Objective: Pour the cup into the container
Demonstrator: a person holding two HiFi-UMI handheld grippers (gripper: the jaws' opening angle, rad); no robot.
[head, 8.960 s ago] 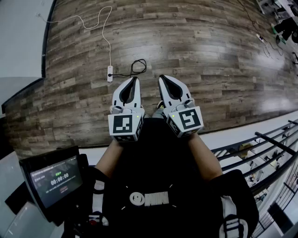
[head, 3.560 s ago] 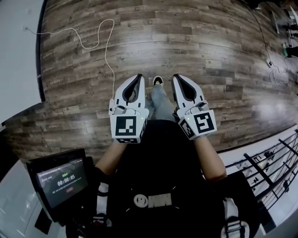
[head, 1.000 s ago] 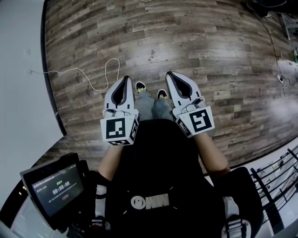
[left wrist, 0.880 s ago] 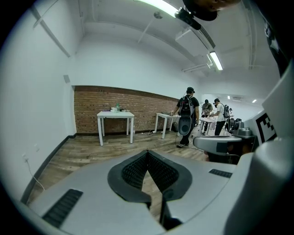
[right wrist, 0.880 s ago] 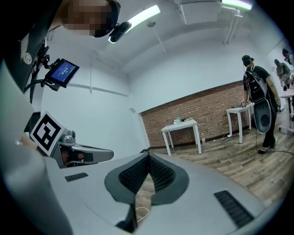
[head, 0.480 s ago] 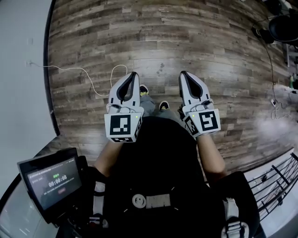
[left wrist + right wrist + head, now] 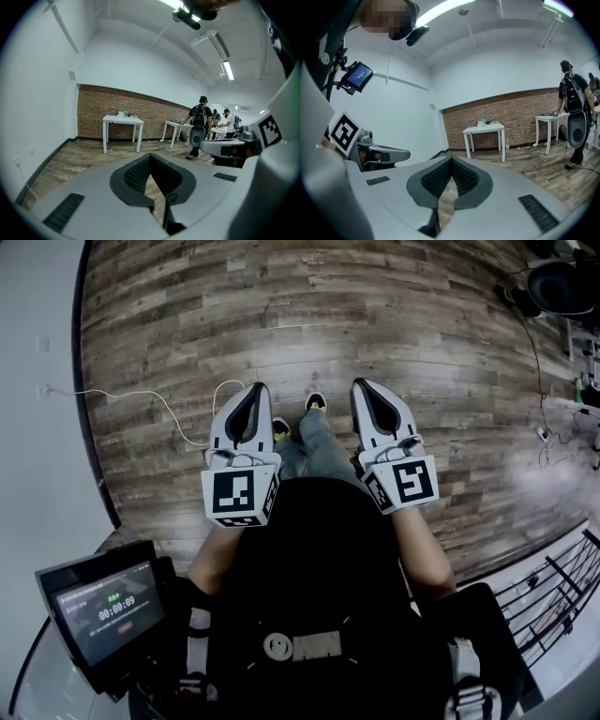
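Both grippers are held side by side at waist height over a wooden floor. My left gripper point(image 7: 257, 386) is shut with nothing in it, and my right gripper point(image 7: 359, 382) is shut and empty too. The left gripper view looks past the shut left gripper point(image 7: 150, 155) to a white table point(image 7: 123, 120) far off by a brick wall. Small things stand on that table, among them a bottle point(image 7: 125, 112). The right gripper view shows the same table point(image 7: 483, 128) beyond the shut right gripper point(image 7: 451, 159). No cup or container can be made out at this distance.
A white cable point(image 7: 178, 413) lies on the floor left of the grippers, near the white wall. A railing point(image 7: 553, 606) runs at lower right, and a screen point(image 7: 103, 610) is mounted at lower left. Several people point(image 7: 201, 126) stand at more tables to the right.
The person has walked on: the floor has slid past, the feet have swapped, and the cable now lies further left. Both grippers stay shut, side by side.
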